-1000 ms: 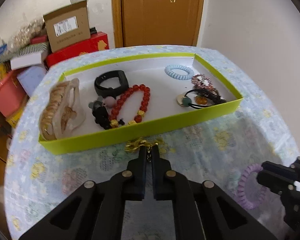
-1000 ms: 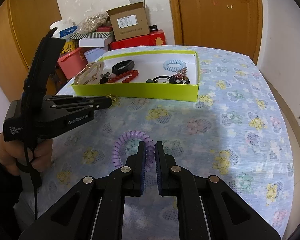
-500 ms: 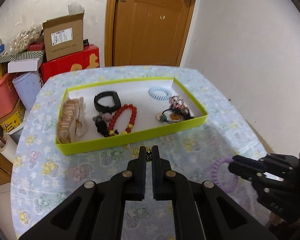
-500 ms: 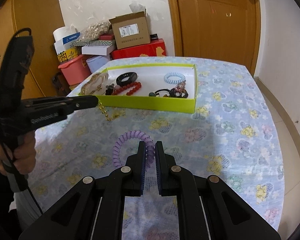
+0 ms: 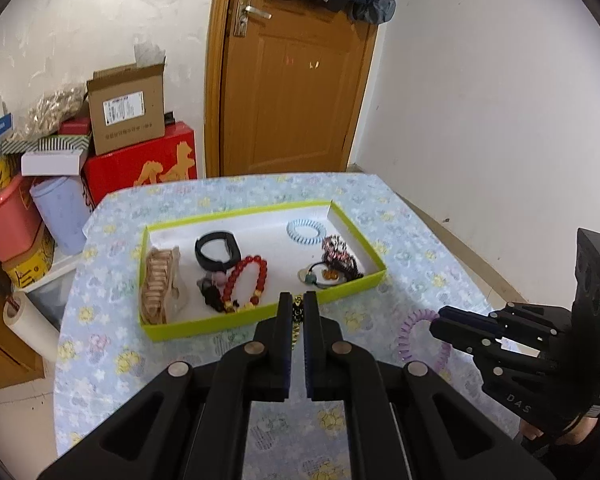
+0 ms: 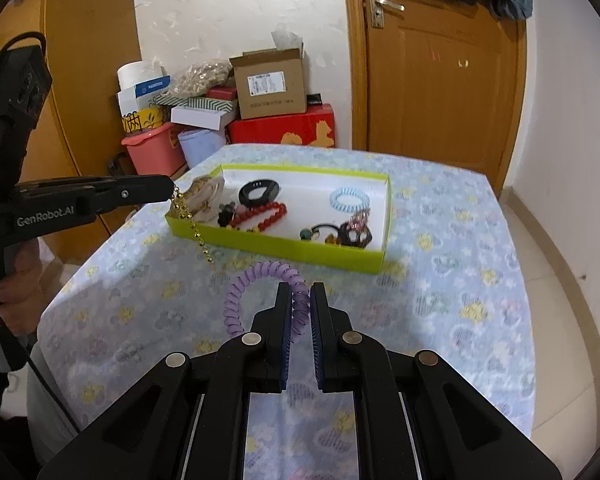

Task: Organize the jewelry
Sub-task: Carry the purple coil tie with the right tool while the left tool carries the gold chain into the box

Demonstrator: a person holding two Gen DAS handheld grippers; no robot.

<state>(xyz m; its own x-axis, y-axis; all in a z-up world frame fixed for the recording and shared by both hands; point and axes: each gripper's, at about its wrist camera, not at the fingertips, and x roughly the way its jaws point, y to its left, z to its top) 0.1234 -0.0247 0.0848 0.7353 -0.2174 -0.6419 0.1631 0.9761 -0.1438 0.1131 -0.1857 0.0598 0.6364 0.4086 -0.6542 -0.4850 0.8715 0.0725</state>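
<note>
My left gripper [image 5: 298, 300] is shut on a gold bead chain [image 5: 297, 314] and holds it in the air; in the right wrist view the chain [image 6: 192, 226] hangs from the left gripper [image 6: 168, 189] beside the near left corner of the tray. My right gripper [image 6: 300, 292] is shut on a purple spiral hair tie [image 6: 240, 296], lifted above the table; it also shows in the left wrist view [image 5: 410, 330]. The lime-green tray [image 5: 260, 316] holds a red bead bracelet [image 5: 256, 272], a black band [image 5: 216, 250], a blue spiral tie [image 5: 306, 231], a beige hair claw [image 5: 162, 280] and dark hair ties [image 5: 336, 260].
The table has a pale blue flowered cloth [image 6: 460, 272]. Behind it stand a cardboard box [image 5: 126, 110], a red box [image 5: 140, 168], a pink bin [image 5: 4, 220] and a wooden door [image 5: 288, 96]. The table's right edge drops to the tiled floor [image 6: 560, 280].
Both grippers have risen well above the table. The gold chain has been lifted off the cloth and now dangles free; the purple tie has come up with the right gripper.
</note>
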